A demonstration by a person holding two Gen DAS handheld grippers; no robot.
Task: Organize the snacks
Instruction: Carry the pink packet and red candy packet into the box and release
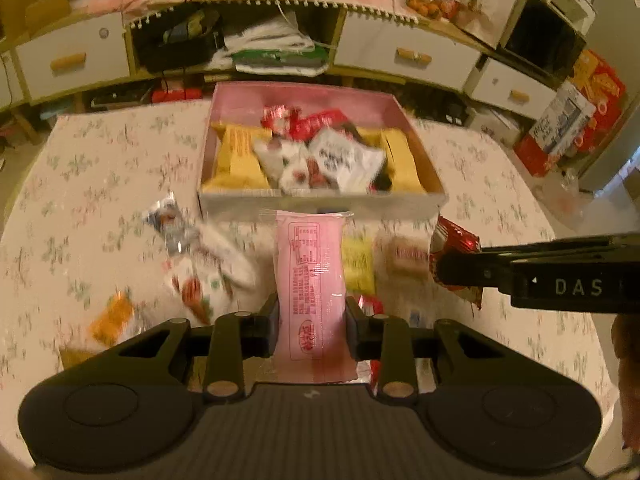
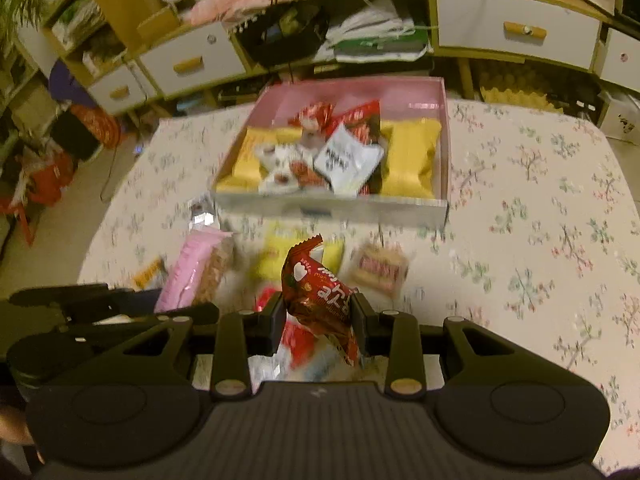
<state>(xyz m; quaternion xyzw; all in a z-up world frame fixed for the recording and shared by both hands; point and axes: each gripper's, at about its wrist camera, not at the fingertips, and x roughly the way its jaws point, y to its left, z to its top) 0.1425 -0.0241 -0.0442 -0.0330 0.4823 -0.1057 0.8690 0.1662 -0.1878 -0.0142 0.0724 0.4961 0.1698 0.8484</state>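
My left gripper (image 1: pixel 312 328) is shut on a long pink snack packet (image 1: pixel 311 280) and holds it above the table, just short of the pink box (image 1: pixel 320 204). My right gripper (image 2: pixel 319 320) is shut on a dark red snack packet (image 2: pixel 316 292); it also shows at the right of the left wrist view (image 1: pixel 454 252). The pink box (image 2: pixel 332 208) holds yellow, white and red packets. Loose packets lie on the table in front of it: yellow (image 2: pixel 276 256), a biscuit pack (image 2: pixel 380 268), white ones (image 1: pixel 208 276) and an orange one (image 1: pixel 112 320).
The table has a floral cloth (image 2: pixel 540 240). Behind it stands a low cabinet with white drawers (image 1: pixel 76 60) and an open shelf of bags (image 1: pixel 276 48). Red boxes (image 1: pixel 576 120) stand on the floor at the right. The view is motion-blurred.
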